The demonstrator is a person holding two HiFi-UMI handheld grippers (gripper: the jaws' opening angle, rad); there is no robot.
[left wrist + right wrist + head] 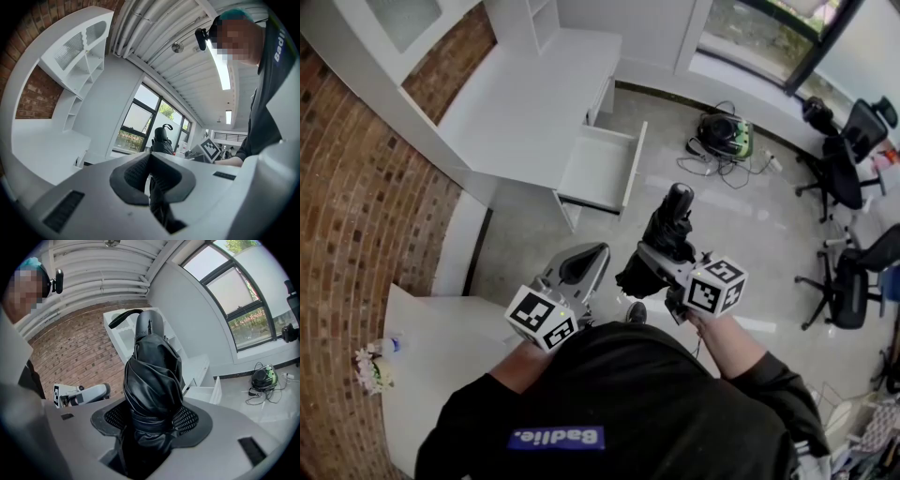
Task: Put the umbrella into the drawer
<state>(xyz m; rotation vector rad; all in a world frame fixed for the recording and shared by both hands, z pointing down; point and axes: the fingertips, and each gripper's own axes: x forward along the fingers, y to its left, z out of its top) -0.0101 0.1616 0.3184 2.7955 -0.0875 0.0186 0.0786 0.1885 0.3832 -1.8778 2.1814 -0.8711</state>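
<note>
Head view looks steeply down from above, sharing the drawer [598,169] with the close right gripper view

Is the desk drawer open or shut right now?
Open. In the head view the drawer stands pulled out from the white desk, and its inside shows bare.

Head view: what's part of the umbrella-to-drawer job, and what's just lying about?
Job:
- black umbrella, clamped in the right gripper
- open white drawer

Lying about:
- office chairs
- green-and-black device with cables
- small flowers
- left gripper, shut and empty
</note>
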